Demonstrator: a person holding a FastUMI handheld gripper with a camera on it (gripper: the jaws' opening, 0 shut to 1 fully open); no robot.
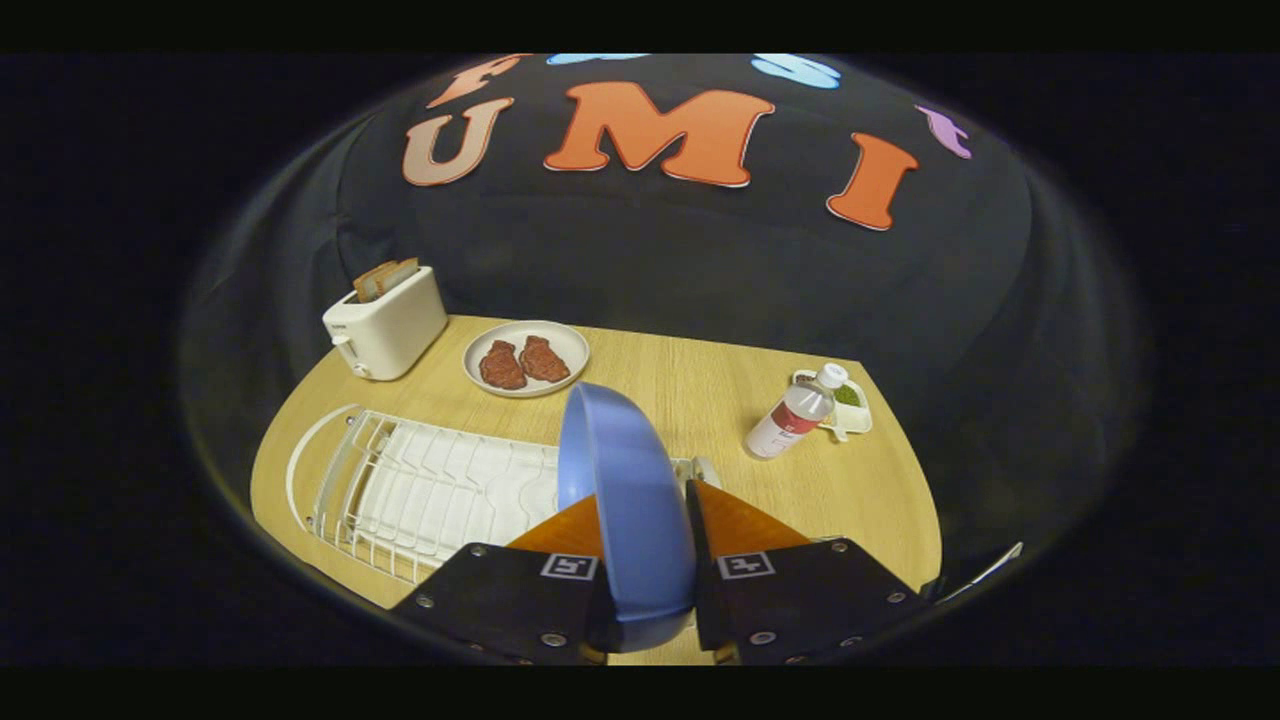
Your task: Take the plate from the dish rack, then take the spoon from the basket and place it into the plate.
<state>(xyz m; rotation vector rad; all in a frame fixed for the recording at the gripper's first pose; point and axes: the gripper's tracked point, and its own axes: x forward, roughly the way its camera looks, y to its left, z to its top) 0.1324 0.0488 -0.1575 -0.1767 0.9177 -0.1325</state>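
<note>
The gripper [645,575] has its two fingers closed on a blue plate [625,500], which stands on edge between them, one finger pressing each face. The plate rises from between the fingers toward 12 o'clock, leaning slightly to 11 o'clock, and its upper rim hides part of what lies behind it.

Just beyond the fingers, at 10 o'clock, a white wire dish rack [420,495] lies on the light wooden bench [850,480], its slots showing nothing in them where it is visible; its right end is covered by the plate. Whether the plate's lower rim touches the rack cannot be told.

Farther off at 11 o'clock sits a white plate [527,357] carrying two reddish-brown pieces of meat [522,362]. At 10 o'clock from that, near the bench's far corner, a white toaster [385,325] holds slices of bread [384,279] upright in its slots.

At 2 o'clock from the fingers, a clear plastic bottle [790,420] with a white cap leans against a small white tray [850,405] holding something green.
</note>
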